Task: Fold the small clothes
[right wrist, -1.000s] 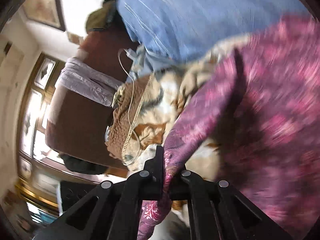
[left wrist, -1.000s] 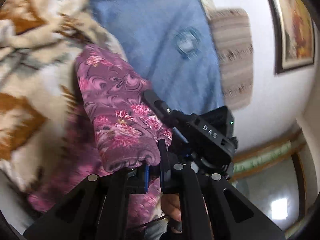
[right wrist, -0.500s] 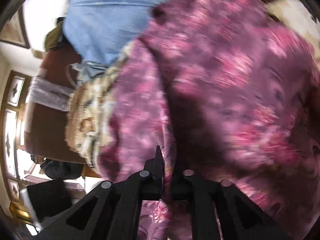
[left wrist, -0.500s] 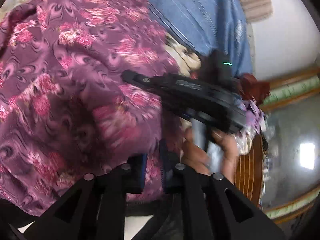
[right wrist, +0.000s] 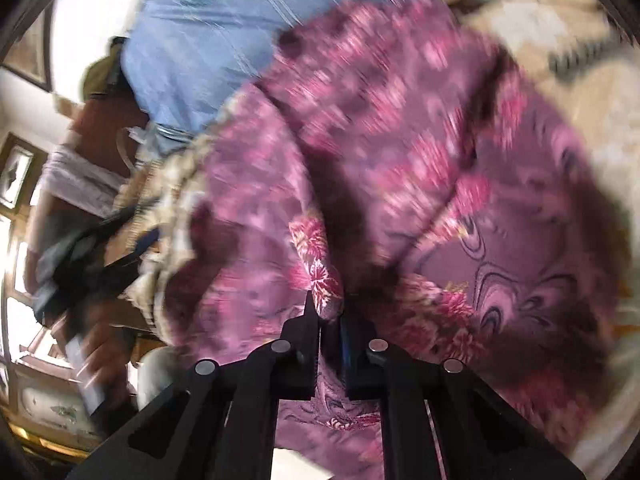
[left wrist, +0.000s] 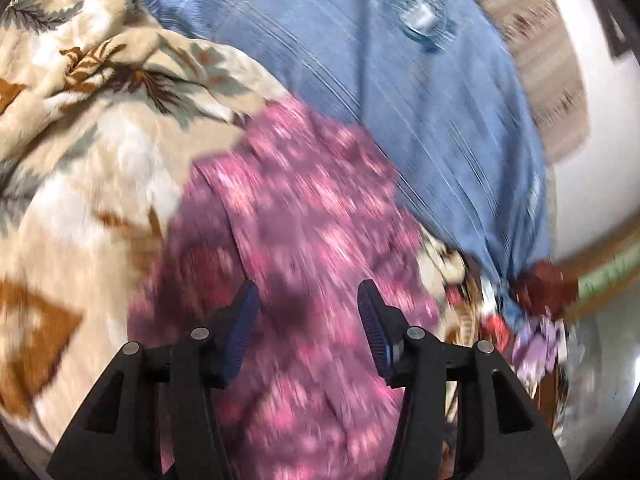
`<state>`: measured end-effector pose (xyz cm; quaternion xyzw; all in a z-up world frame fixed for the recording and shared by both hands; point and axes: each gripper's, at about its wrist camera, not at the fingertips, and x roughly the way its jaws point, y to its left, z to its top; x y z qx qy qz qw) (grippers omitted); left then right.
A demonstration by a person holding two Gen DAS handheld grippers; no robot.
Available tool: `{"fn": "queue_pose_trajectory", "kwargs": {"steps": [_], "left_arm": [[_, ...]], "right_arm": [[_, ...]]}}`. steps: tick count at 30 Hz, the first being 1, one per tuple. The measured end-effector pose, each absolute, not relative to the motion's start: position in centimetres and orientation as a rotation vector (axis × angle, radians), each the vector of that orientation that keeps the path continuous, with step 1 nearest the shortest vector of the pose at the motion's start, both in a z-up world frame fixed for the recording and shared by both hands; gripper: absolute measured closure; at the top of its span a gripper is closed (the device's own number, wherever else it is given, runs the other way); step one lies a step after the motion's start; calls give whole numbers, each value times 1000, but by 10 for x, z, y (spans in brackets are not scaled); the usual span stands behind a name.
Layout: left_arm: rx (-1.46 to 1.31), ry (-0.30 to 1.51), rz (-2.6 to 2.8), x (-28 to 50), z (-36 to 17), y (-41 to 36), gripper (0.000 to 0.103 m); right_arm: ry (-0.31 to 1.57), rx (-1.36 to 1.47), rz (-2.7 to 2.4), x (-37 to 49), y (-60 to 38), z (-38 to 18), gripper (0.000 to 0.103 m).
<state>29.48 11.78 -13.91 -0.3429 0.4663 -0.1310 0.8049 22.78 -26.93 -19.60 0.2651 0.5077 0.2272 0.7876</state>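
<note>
Right wrist, gripper [right wrist: 330,314] clamping purple garment [right wrist: 400,160] fold

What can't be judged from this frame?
- Fold state of the purple garment: blurred in both views.
- Its near edge, left view: cut off at the bottom.
- Its pinched edge, right view: hidden inside the shut right gripper.
- Left gripper: open and empty; whether it touches the cloth is unclear.
</note>
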Motion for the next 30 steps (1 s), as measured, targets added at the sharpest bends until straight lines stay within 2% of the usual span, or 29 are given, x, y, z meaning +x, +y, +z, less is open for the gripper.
{"fn": "queue_pose_trajectory", "kwargs": {"steps": [3, 4, 6, 8, 9, 11, 12, 16, 22, 25, 27, 30], "left_arm": [[-811, 1035, -233, 334, -159, 121, 53], [-794, 1045, -220, 347, -166, 118, 53], [-770, 1091, -170, 359, -182, 117, 54], [-805, 1112, -173, 360, -199, 123, 58], [-840, 1096, -179, 359, -205, 130, 60], [-884, 1066, -173, 356, -205, 141, 61], [-910, 1048, -163, 356, -205, 147, 61], [-963, 1052, -139, 370, -211, 153, 61], [-1033, 1050, -150, 376, -221, 156, 62], [-1009, 1067, -157, 379, -225, 154, 88], [-1026, 1078, -171, 380, -228, 156, 93], [-1026, 1026, -231, 379, -221, 161, 98]], "right_arm": [[1096, 519, 360, 230, -280, -191, 95], [1142, 457, 298, 239, -281, -203, 88], [1226, 418, 268, 248, -278, -218, 85], [1164, 379, 301, 246, -278, -199, 81], [1115, 364, 317, 245, -278, -185, 76], [1009, 376, 402, 252, -269, -153, 37], [987, 374, 456, 262, -260, -143, 32], [1016, 299, 623, 344, -202, -135, 31], [1121, 290, 656, 469, -127, -158, 32], [1158, 283, 605, 513, -107, -175, 37], [1177, 284, 561, 535, -101, -185, 44], [1167, 260, 550, 554, -86, -194, 45]]}}
